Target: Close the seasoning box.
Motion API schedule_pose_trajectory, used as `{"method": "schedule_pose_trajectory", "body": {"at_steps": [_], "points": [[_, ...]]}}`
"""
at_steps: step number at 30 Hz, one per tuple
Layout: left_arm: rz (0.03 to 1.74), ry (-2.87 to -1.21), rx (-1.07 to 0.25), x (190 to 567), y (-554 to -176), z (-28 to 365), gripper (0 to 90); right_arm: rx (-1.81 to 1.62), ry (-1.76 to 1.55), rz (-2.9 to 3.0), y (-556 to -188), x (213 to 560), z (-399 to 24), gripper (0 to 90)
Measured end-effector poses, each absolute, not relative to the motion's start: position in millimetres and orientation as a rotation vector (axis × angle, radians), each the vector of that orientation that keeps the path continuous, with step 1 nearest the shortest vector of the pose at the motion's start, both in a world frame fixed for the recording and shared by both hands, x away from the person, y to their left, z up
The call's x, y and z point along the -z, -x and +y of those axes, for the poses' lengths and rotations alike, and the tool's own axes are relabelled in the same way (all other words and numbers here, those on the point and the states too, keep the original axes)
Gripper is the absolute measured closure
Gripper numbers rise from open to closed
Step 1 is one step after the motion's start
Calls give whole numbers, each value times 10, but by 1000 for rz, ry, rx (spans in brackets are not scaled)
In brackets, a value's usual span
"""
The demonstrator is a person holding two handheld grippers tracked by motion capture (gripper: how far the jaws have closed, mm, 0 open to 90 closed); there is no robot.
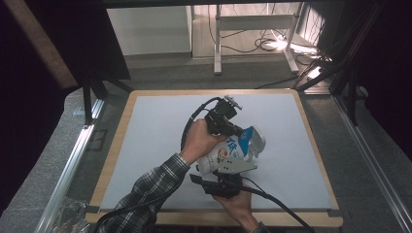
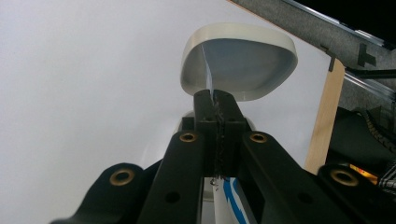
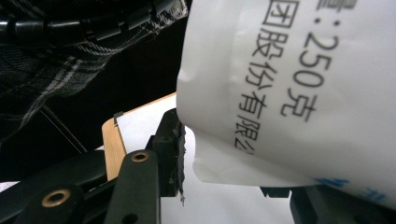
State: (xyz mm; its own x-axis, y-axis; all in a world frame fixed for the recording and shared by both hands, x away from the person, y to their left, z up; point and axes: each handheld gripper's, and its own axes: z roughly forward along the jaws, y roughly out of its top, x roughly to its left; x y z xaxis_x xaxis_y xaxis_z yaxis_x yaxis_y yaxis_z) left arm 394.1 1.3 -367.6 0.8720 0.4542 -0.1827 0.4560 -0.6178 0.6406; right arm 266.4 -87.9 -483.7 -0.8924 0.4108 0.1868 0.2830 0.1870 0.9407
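Observation:
A white pouch (image 1: 241,144) with blue print is held above the table between both grippers. My left gripper (image 1: 242,131) comes in from the upper left, its jaws shut on the thin edge of the pouch's mouth. In the left gripper view the left gripper (image 2: 215,100) pinches that film edge, and the open rounded mouth (image 2: 238,65) gapes just beyond. My right gripper (image 1: 218,168) reaches up from below at the pouch's lower end. In the right gripper view the pouch (image 3: 299,88) with black printed characters sits between the right gripper's (image 3: 233,163) jaws, against the left pad (image 3: 180,140).
A pale grey mat (image 1: 160,141) covers the table, framed by a wooden border (image 1: 112,155). Metal rails (image 1: 73,160) run along both sides. A white table frame and cables (image 1: 262,43) stand on the floor beyond. Dark curtains hang left and right.

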Motion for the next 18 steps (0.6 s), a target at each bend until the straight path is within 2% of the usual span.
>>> {"method": "schedule_pose_trajectory", "body": {"at_steps": [18], "points": [[663, -2319, 8, 3675, -3948, 5, 894, -1815, -684, 2330, -2666, 4836, -878, 581]]}}
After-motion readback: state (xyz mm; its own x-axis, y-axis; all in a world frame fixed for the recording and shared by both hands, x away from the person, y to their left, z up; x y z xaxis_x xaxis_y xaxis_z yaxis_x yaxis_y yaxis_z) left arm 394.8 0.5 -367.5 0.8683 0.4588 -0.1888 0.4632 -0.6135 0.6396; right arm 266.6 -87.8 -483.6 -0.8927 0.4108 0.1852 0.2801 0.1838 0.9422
